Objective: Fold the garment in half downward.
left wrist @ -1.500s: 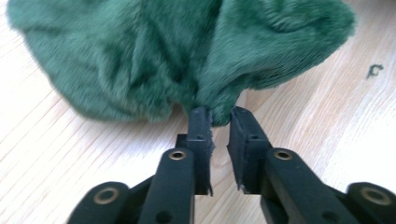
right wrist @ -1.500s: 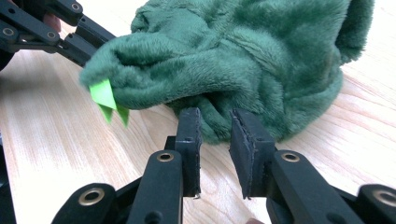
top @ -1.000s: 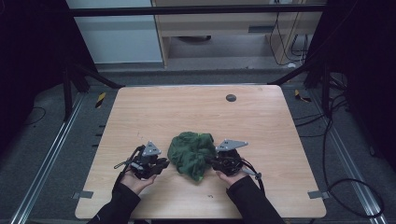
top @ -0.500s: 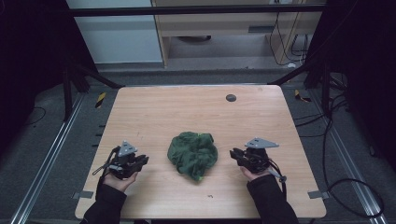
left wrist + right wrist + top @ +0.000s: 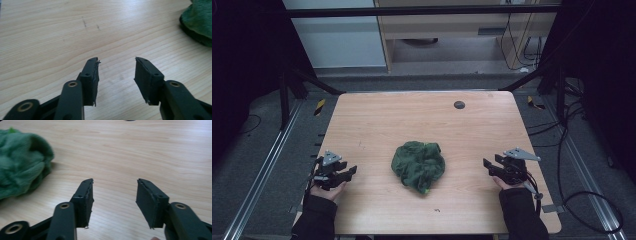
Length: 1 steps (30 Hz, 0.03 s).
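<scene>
A crumpled dark green cloth [image 5: 419,165] lies in a heap on the wooden table [image 5: 422,120], near its middle front. My left gripper [image 5: 348,173] rests low over the table's left front, well clear of the cloth. Its jaws have just been opening and stand open with only bare wood between them [image 5: 116,65]; the green cloth [image 5: 198,21] sits at the upper right of that view. My right gripper [image 5: 488,165] is at the right front, also apart from the cloth. Its jaws have just been opening too, and nothing is between them [image 5: 115,186]; the green cloth [image 5: 21,165] lies to their left.
A small dark round mark [image 5: 459,104] sits near the table's far edge. Metal frame rails [image 5: 259,170] run along both sides of the table, and cables [image 5: 582,200] trail on the floor at the right. Bare wood surrounds the cloth.
Both grippers were at the cloth's two sides a second ago. They have drawn apart, left to the left and right to the right, leaving the cloth heaped between them.
</scene>
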{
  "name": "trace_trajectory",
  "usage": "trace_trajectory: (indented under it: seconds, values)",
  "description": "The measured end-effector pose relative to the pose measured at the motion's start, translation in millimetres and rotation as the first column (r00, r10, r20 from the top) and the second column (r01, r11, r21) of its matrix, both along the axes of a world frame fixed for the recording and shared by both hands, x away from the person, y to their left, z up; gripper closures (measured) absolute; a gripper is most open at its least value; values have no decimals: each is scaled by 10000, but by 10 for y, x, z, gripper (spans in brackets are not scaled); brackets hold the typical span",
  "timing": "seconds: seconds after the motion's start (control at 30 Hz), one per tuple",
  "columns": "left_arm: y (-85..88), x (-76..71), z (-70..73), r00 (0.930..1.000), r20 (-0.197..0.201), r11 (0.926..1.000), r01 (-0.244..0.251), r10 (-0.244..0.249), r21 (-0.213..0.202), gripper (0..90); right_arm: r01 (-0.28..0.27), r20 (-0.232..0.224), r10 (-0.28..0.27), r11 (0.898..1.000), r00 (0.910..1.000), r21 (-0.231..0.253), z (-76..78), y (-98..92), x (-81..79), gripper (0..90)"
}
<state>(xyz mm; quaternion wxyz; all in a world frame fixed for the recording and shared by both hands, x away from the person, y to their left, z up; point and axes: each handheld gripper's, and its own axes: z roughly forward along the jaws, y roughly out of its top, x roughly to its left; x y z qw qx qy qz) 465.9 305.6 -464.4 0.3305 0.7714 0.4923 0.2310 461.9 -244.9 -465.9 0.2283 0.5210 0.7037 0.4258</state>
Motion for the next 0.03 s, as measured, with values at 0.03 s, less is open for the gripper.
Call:
trace_trajectory:
  seconds: [0.03]
  values:
    - [17,5,-1,10000,58,10000,-68,68,31,507,96,65,-96,10000,9999,3,1,-28,0,435]
